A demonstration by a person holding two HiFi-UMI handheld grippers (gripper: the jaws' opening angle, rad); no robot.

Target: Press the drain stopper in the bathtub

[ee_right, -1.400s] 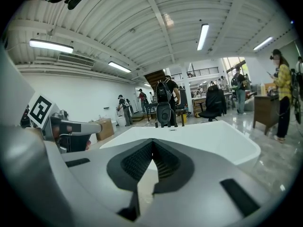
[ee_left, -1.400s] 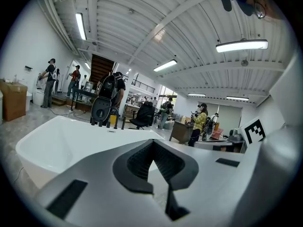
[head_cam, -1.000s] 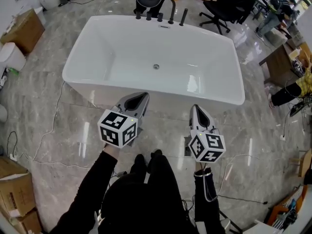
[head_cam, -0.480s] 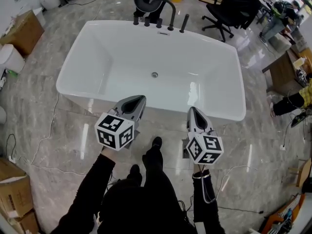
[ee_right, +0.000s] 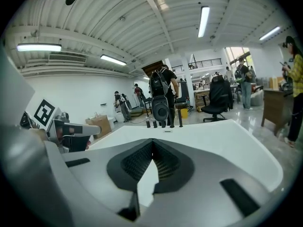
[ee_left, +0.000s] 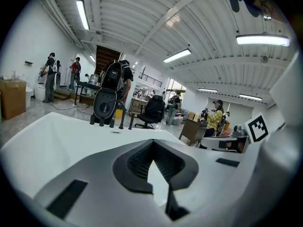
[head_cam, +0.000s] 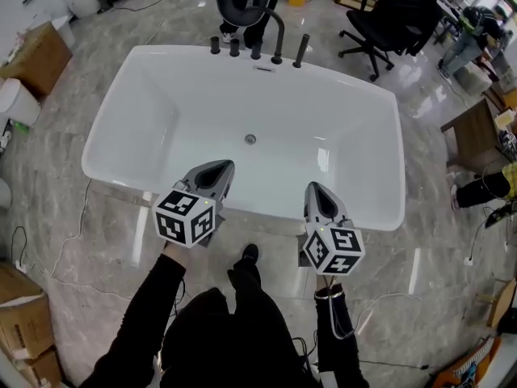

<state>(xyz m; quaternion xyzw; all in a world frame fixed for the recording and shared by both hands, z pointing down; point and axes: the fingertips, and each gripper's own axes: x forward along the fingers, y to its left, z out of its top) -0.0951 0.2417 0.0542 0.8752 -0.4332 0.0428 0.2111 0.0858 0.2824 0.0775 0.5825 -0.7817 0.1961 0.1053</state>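
Note:
The white bathtub (head_cam: 121, 164) lies across the head view, and its small round drain stopper (head_cam: 250, 139) sits on the tub floor near the middle. My left gripper (head_cam: 219, 169) is shut and empty; it hangs over the tub's near rim, short of the stopper. The right gripper (head_cam: 313, 189), also shut and empty, hovers at the near rim further right. In the left gripper view the left gripper (ee_left: 152, 148) points over the bathtub (ee_left: 57, 136) toward the far taps. The right gripper (ee_right: 152, 148) looks across the bathtub (ee_right: 227, 136) as well. The stopper is hidden in both gripper views.
Black taps and a spout (head_cam: 257, 45) stand on the tub's far rim. Behind them are office chairs (head_cam: 388, 10). A cardboard box (head_cam: 36, 55) stands at the left, and cables (head_cam: 56, 249) run over the marble floor. The person's foot (head_cam: 246, 257) is near the tub's front.
The person has stepped toward the tub; it sits lower and larger in the head view. Both grippers have come up to its near rim, still shut.

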